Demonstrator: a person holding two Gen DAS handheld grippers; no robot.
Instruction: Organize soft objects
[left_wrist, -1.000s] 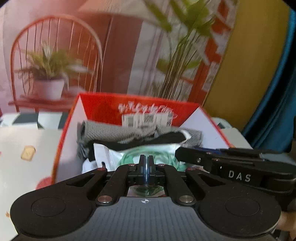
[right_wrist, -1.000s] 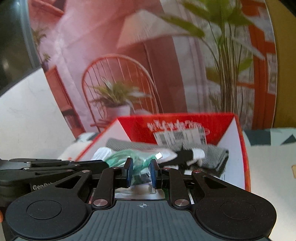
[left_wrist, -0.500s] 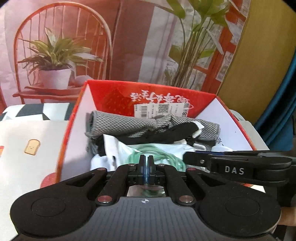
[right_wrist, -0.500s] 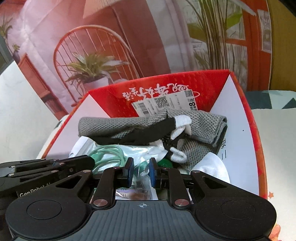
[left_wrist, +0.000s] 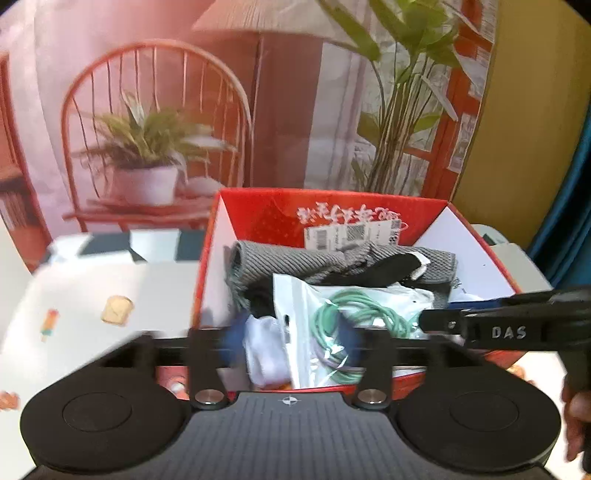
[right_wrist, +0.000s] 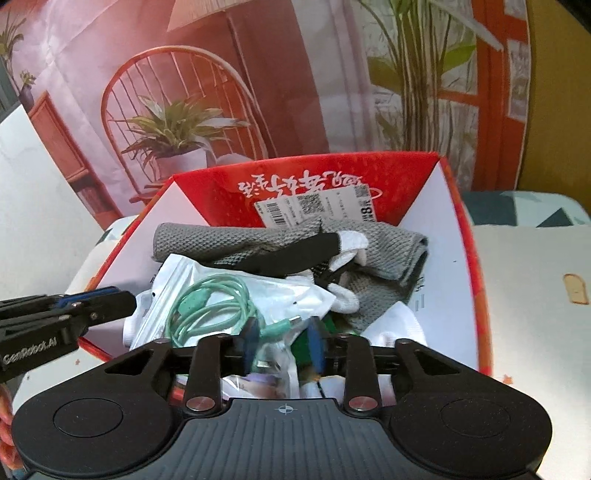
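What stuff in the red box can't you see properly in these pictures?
- Bottom of the red box: both views, buried under the gray knit cloth and the bagged green cable.
- Dark green thing: right wrist view, half hidden behind the right gripper, whose jaws are opening.
- Left gripper fingertips: left wrist view, smeared by motion as its jaws open.
- Label print: too small.

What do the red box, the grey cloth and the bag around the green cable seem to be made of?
Red box: probably cardboard, glossy red print outside, plain matt white inside, with sharp folded corners.
Grey cloth: a knitted or woven textile, judging by its ribbed, bumpy texture and soft folds.
Bag: thin, crinkled plastic film with shiny highlights; the green cable shows through it.
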